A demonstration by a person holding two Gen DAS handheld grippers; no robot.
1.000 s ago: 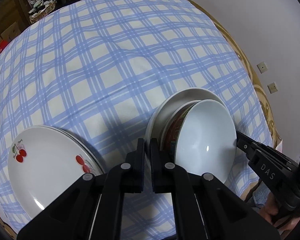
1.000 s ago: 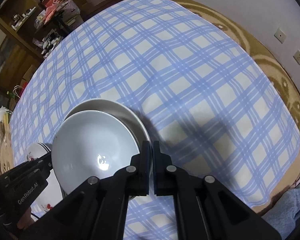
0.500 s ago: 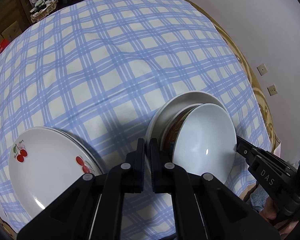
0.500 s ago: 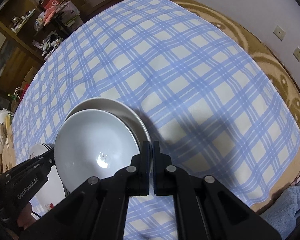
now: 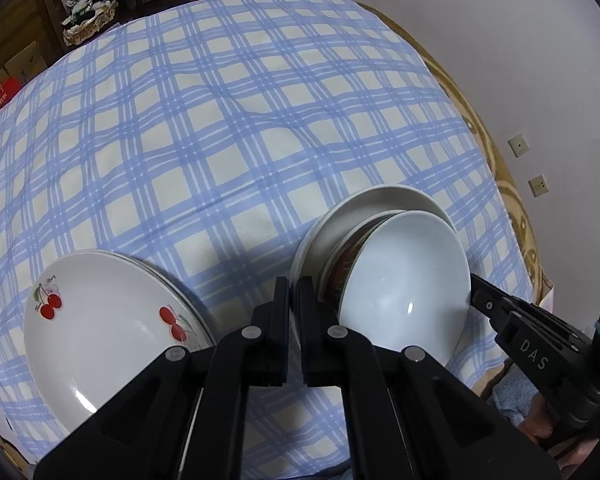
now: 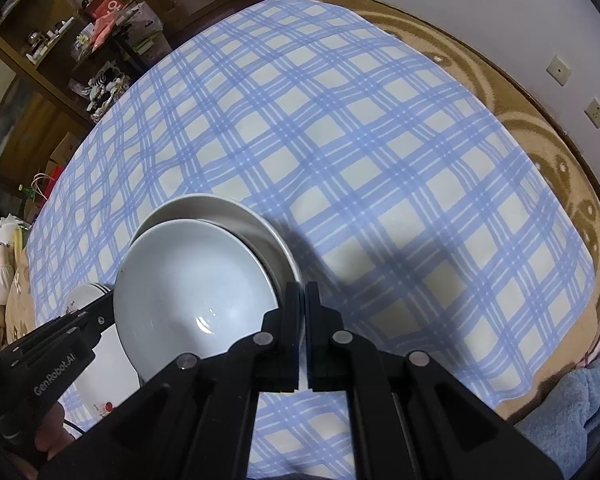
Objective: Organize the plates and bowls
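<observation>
A stack of bowls is held tilted above the blue checked cloth: a large cream bowl at the bottom, a red-patterned bowl inside it, and a white bowl on top. My left gripper is shut on the cream bowl's left rim. My right gripper is shut on its right rim; it also shows in the left wrist view. A stack of cherry-printed plates lies on the cloth at the left.
The cloth covers a brown patterned blanket by a white wall with sockets. Wooden shelves with clutter stand at the far side. A blue towel lies near the front right edge.
The bowl stack, held by both grippers, has shifted slightly toward the far side of the cloth. Both grippers stay shut.
</observation>
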